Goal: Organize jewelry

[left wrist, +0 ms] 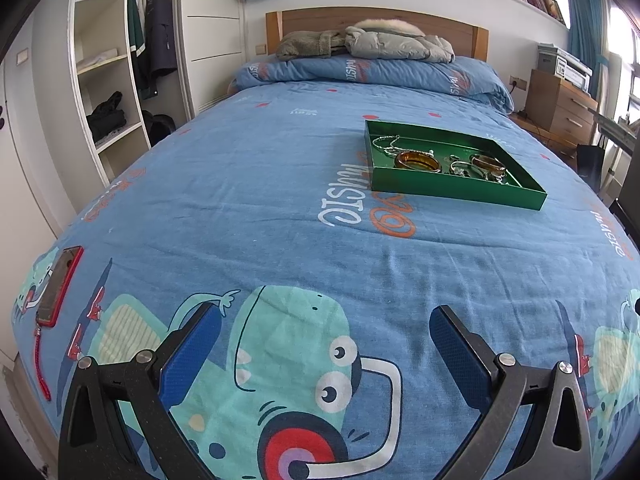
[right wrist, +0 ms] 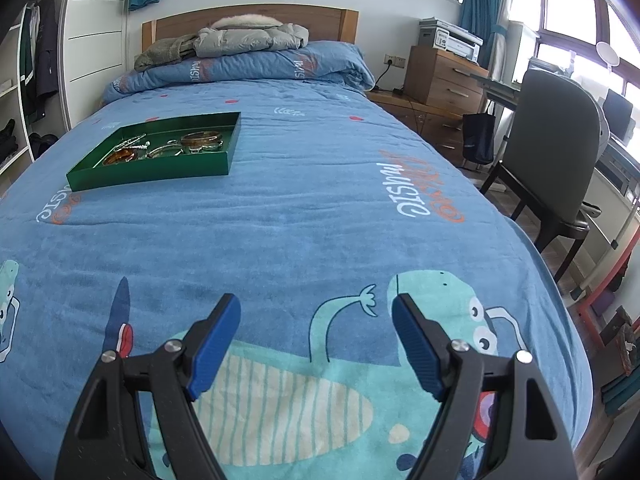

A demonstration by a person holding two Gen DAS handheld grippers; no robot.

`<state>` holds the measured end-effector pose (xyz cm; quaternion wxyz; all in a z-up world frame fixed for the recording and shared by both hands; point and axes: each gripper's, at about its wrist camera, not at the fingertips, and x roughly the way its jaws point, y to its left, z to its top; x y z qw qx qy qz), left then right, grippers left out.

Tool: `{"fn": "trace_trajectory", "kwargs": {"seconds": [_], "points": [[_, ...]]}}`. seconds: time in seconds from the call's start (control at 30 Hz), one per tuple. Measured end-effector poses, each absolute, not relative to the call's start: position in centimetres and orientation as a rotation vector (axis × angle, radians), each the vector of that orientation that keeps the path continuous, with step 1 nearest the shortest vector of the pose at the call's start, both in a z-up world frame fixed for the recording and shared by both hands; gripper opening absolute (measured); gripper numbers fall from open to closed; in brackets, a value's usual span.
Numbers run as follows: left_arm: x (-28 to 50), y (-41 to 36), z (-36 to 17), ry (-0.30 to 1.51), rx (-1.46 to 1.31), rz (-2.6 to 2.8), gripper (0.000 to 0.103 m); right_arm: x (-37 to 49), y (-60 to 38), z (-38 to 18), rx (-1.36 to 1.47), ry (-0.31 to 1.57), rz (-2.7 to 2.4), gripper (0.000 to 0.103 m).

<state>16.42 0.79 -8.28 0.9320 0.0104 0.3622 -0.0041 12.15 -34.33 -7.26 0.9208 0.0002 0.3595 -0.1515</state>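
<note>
A shallow green tray (left wrist: 456, 192) (right wrist: 152, 174) lies on the blue bedspread in the middle of the bed. Inside it rest amber bangles (left wrist: 418, 161) (right wrist: 202, 139), a silver chain (left wrist: 386, 143) (right wrist: 132, 142) and other small silver pieces (left wrist: 460, 168). My left gripper (left wrist: 324, 318) hovers open over the foot of the bed, well short of the tray, with nothing between its blue pads. My right gripper (right wrist: 316, 306) is open too, empty, above the cartoon print; the tray sits far ahead to its left.
A red phone (left wrist: 60, 284) with a red strap lies at the bed's left edge. Jackets (left wrist: 396, 42) are piled at the headboard. A wardrobe (left wrist: 108, 80) stands left of the bed; a wooden drawer unit (right wrist: 444, 80), a chair (right wrist: 556, 168) and a desk stand on the right.
</note>
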Motion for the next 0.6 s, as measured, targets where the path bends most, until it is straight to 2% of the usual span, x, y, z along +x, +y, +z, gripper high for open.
{"fn": "trace_trajectory", "kwargs": {"seconds": [0.6], "points": [[16.79, 0.62, -8.82, 0.75, 0.031, -0.003, 0.102, 12.29, -34.44, -7.19, -0.003, 0.746, -0.308, 0.077]]}}
